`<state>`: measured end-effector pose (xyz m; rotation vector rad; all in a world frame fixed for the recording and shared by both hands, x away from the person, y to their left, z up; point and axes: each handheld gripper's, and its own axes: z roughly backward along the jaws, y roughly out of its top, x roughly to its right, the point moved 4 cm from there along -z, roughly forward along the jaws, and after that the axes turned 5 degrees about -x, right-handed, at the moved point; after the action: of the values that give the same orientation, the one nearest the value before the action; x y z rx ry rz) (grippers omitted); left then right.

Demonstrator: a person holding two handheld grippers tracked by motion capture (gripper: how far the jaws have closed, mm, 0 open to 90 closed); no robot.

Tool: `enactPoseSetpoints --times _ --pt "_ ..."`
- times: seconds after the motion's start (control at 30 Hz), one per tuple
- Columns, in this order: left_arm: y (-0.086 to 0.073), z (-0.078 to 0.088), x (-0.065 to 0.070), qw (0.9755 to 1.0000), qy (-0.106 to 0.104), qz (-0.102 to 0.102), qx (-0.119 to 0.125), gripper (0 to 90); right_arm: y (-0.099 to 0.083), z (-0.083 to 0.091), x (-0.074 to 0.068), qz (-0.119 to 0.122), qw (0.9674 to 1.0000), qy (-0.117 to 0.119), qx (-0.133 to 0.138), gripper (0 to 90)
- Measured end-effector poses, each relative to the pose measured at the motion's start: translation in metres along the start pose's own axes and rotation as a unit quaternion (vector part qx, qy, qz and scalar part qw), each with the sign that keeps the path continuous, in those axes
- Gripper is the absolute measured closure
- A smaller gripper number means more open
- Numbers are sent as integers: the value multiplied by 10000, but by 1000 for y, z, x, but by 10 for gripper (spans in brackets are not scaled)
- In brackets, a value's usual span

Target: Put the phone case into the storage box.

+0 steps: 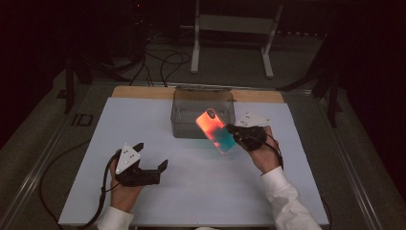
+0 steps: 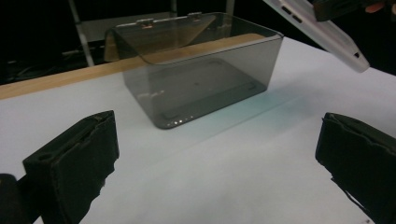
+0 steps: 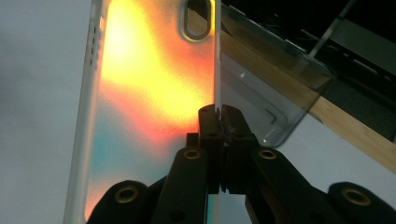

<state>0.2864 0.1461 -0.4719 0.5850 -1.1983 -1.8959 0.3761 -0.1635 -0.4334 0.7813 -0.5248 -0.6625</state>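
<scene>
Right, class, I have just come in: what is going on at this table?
A person works at a white table with a gripper in each hand. The right gripper is shut on the edge of a phone case with an orange-to-teal colouring, holding it tilted in the air in front of a smoky transparent box that stands open with its lid back. The left gripper is open and holds nothing, nearer the person on the left side of the table.

The left gripper [image 1: 152, 155] rests low in the left hand [image 1: 125, 189], its black jaws spread wide apart. The right gripper [image 1: 231, 129], held up in the right hand [image 1: 265, 153], has its jaws pressed tightly together, pointing to the left.
</scene>
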Motion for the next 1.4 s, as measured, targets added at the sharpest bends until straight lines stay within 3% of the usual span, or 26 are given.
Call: enactPoseSetpoints --times 0.77,0.9,1.07,1.17,1.23,1.3,1.4 --pt "28 -30 33 9975 -672 191 42 22 12 -12 -44 58 9986 318 413 888" --pt "32 -34 38 9977 -642 224 77 45 12 -12 -50 21 9982 379 475 888" --pt "37 -41 48 9962 -809 330 45 64 14 -13 -60 69 9974 423 587 888" --pt "38 -44 51 9957 -828 413 11 117 15 -12 -65 115 9968 473 639 888" --pt "38 -46 52 9948 -903 477 -34 200 16 -11 -68 134 9963 503 681 888" --pt "38 -47 52 9933 -1027 533 -24 318 16 -10 -70 145 9957 536 745 887" --pt "37 -47 53 9905 -1252 561 -3 565 17 -8 -72 181 9947 560 846 887"
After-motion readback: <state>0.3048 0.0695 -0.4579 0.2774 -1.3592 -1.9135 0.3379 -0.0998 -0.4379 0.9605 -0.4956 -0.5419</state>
